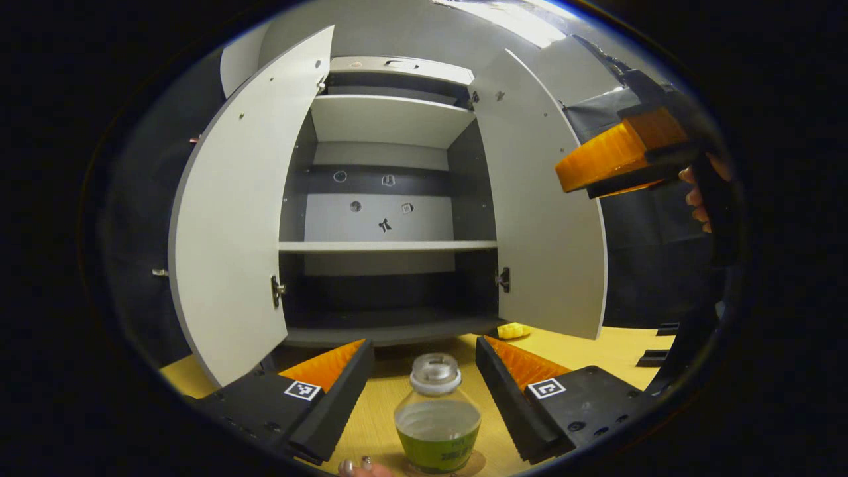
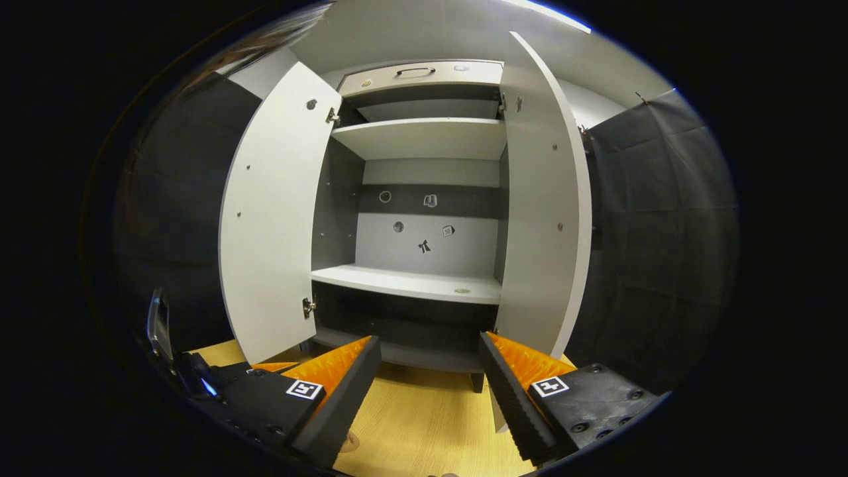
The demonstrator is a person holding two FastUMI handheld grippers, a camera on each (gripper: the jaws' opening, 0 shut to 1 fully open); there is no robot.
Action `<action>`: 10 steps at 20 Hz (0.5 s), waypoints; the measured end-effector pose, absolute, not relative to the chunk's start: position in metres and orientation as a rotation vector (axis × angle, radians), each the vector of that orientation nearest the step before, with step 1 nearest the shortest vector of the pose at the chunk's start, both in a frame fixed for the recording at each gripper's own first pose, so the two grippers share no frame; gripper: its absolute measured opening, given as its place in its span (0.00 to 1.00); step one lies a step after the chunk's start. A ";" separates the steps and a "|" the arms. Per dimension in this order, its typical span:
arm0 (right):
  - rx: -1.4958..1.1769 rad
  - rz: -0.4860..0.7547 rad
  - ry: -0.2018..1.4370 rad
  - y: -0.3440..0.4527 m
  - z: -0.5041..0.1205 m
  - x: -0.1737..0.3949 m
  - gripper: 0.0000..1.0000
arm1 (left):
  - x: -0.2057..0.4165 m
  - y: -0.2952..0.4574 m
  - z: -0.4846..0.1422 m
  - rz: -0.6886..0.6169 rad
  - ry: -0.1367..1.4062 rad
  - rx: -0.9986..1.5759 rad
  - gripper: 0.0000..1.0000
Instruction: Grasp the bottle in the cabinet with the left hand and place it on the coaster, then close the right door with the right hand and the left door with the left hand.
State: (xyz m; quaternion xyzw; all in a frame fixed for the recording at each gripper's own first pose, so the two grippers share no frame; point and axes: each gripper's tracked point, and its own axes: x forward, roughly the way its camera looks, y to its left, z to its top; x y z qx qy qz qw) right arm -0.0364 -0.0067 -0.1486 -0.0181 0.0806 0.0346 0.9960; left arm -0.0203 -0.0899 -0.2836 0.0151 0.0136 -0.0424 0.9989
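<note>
Wooden tabletop [image 1: 371, 424] bears a rounded glass bottle [image 1: 437, 424] (clear-capped) between the spread left gripper [image 1: 424, 391].

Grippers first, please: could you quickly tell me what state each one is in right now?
Left gripper: open, the bottle stands free between its jaws.
Right gripper: open, holding nothing.

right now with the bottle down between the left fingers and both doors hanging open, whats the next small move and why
Probably bring the right gripper toward the right door to push it shut. The bottle stands on the table, out of the cabinet, seemingly on the coaster. The left gripper is open around it without touching, and both doors stand open.
</note>
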 end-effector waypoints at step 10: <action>-0.087 -0.212 0.044 -0.111 -0.025 -0.047 0.98 | -0.057 -0.059 -0.060 -0.222 0.020 -0.074 0.96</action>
